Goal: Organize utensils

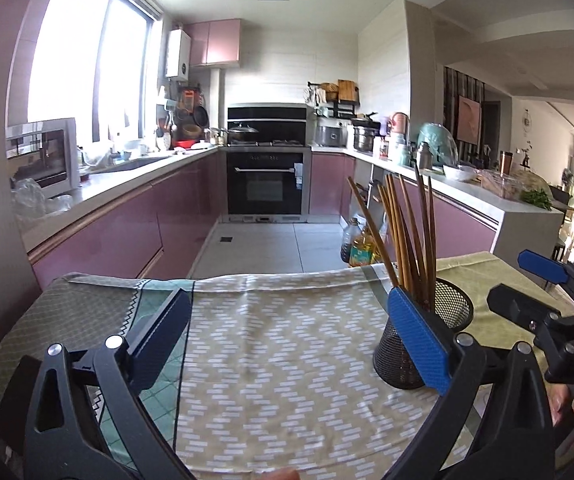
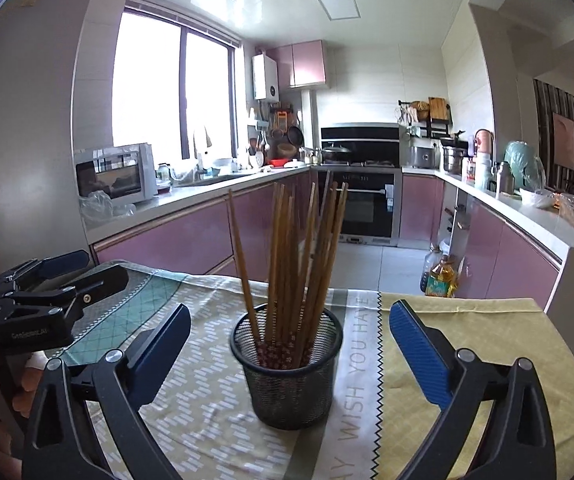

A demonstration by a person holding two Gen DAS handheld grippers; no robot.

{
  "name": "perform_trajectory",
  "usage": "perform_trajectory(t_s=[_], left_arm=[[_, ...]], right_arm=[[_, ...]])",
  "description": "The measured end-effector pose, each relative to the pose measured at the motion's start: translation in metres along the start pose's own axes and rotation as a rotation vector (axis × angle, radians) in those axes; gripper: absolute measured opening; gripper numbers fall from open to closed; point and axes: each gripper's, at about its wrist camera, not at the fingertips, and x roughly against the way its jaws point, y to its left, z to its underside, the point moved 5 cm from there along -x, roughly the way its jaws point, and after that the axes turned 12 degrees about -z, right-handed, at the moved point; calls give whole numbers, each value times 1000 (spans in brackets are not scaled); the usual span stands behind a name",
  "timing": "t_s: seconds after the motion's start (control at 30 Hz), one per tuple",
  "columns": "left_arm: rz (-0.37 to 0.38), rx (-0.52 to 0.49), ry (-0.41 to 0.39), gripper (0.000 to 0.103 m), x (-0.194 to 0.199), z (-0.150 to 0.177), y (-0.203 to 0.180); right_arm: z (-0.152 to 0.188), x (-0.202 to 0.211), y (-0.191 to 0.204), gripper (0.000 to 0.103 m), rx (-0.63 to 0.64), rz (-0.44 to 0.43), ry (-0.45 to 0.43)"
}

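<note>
- Chopsticks [image 2: 291, 264] stand bundled in mesh holder [image 2: 287, 376] on the tablecloth [image 2: 215, 420]; none seen loose.
- Left gripper [image 1: 291, 344] and right gripper [image 2: 291, 356]: jaws released, holding nothing.
- Task appears essentially complete.

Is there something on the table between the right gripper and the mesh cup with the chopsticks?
Nothing visible. In the right wrist view the mesh cup stands upright on the tablecloth, straight ahead of the open right gripper, with only bare cloth before it. The chopsticks stand inside the cup. The left gripper is off to the side.
</note>
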Motion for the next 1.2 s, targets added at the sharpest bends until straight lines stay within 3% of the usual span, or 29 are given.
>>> perform_trajectory(t_s=[0.3, 1.2], left_arm=[[-49, -1, -73, 97, 27, 2, 14], [-67, 18, -136, 97, 64, 5, 22]], right_arm=[[3, 17, 8, 96, -21, 27, -47], [6, 40, 23, 96, 3, 74, -89]])
